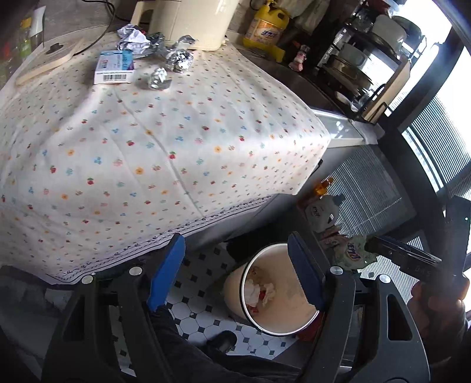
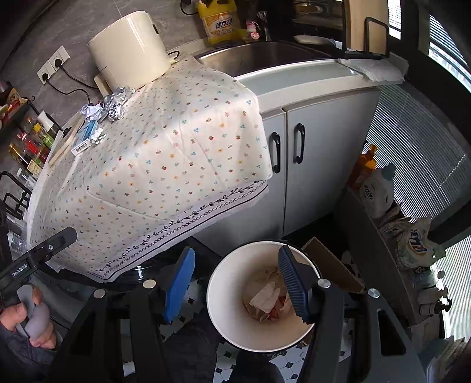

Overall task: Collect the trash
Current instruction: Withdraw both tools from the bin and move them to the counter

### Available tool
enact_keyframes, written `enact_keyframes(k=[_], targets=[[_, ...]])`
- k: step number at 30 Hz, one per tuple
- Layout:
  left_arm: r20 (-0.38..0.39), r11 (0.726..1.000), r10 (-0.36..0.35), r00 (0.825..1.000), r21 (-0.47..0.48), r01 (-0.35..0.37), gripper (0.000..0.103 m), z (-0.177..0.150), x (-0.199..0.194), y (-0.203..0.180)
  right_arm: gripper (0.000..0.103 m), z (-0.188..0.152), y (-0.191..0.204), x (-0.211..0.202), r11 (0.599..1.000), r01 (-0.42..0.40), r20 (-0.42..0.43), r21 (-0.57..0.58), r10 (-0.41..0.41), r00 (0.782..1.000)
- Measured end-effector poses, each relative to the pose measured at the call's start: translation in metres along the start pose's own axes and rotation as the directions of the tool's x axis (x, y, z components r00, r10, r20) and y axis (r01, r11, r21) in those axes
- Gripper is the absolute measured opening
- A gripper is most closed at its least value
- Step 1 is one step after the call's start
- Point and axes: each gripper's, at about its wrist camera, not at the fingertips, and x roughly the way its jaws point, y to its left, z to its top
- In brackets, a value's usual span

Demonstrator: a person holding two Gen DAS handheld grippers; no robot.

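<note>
A cream waste bin (image 1: 290, 309) (image 2: 223, 294) stands on the tiled floor below the counter, with crumpled paper and wrappers (image 2: 266, 297) inside. Several crumpled foil balls (image 1: 178, 59) (image 2: 114, 107) and a small blue and white box (image 1: 114, 67) (image 2: 85, 138) lie on the floral cloth (image 1: 147, 153) (image 2: 164, 153) at its far side. My left gripper (image 1: 235, 274) is open and empty above the bin. My right gripper (image 2: 237, 285) is open and empty, also over the bin. The other hand-held gripper shows at each view's edge.
A cream appliance (image 2: 129, 47) and a wooden board (image 1: 44, 64) stand at the back of the cloth. A yellow detergent bottle (image 2: 219, 22), a sink (image 2: 265, 56) and a dish rack (image 1: 362, 59) lie to the right. Bags and bottles (image 2: 379, 191) crowd the floor by the window.
</note>
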Motion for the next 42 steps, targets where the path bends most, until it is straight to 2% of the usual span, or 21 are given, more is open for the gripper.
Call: enact_keyframes(k=[6,9,14,24,31,42], targets=[[0.045,0.998,0.049,0.998,-0.032,-0.047,0.074,0.023,-0.019,0.028,0.074,0.026,0.045,0.007,0.996,-0.057,0.029,-0.075,0.059,0.998],[0.097,0.997,0.065,0.993,-0.045,-0.061,0.084,0.039,-0.032,0.039,0.081,0.043,0.066,0.009,0.992,-0.073,0.046,-0.104,0.078,0.996],[0.160,0.995,0.079,0.984,-0.080,-0.067,0.090,0.058,-0.048,0.060,0.095,0.073,0.099,0.007,0.985,-0.087,0.104,-0.149,0.103,0.989],[0.235,0.993,0.083,0.969,-0.105,-0.059,0.096,0.100,-0.065,0.105,0.095,0.118,0.160,0.025,0.977,-0.102,0.133,-0.188,0.129,0.983],[0.270,0.995,0.073,0.960,-0.091,-0.051,0.097,0.137,-0.064,0.135,0.095,0.150,0.194,0.046,0.976,-0.101,0.155,-0.195,0.133,0.979],[0.283,0.999,0.035,0.959,-0.002,-0.036,0.097,0.200,-0.050,0.177,0.095,0.197,0.235,0.082,0.986,-0.100,0.214,-0.133,0.127,0.969]])
